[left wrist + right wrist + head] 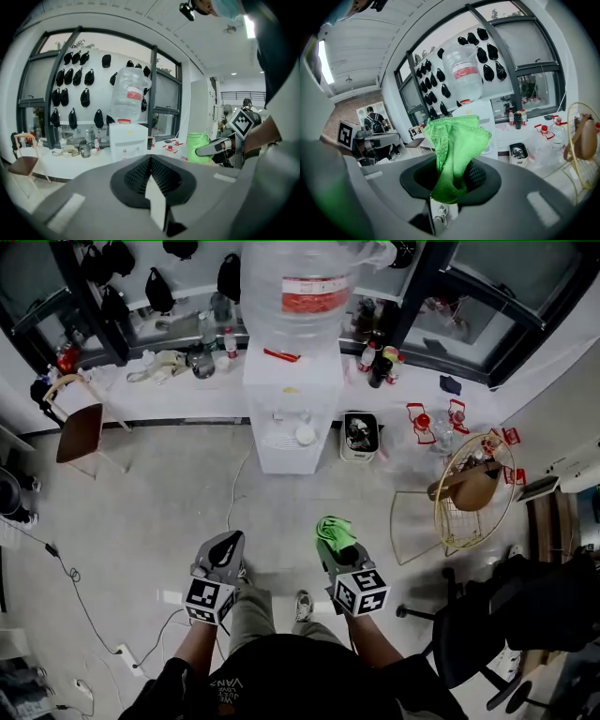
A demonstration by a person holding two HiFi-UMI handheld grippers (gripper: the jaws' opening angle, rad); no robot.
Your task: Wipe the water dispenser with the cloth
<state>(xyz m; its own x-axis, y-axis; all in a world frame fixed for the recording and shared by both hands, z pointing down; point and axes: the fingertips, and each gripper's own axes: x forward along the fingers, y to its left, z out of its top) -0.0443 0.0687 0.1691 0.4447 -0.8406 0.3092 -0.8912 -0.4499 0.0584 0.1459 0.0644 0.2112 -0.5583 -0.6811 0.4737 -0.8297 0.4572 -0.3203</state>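
Observation:
The white water dispenser (292, 407) stands against the far wall ledge, a large clear bottle (298, 287) with a red label on top; it also appears ahead in the left gripper view as the dispenser (127, 140) and behind the cloth in the right gripper view. My right gripper (336, 554) is shut on a bright green cloth (454, 150), which sticks up from the jaws (333, 532). My left gripper (223, 554) is shut with nothing in it. Both grippers hang near my feet, well short of the dispenser.
A small bin (360, 435) sits right of the dispenser. A gold wire basket chair (469, 498) and red-capped bottles (424, 423) stand at right, a wooden chair (80, 427) at left. Cables (75, 577) trail across the floor. Black bags (70, 89) hang on the wall.

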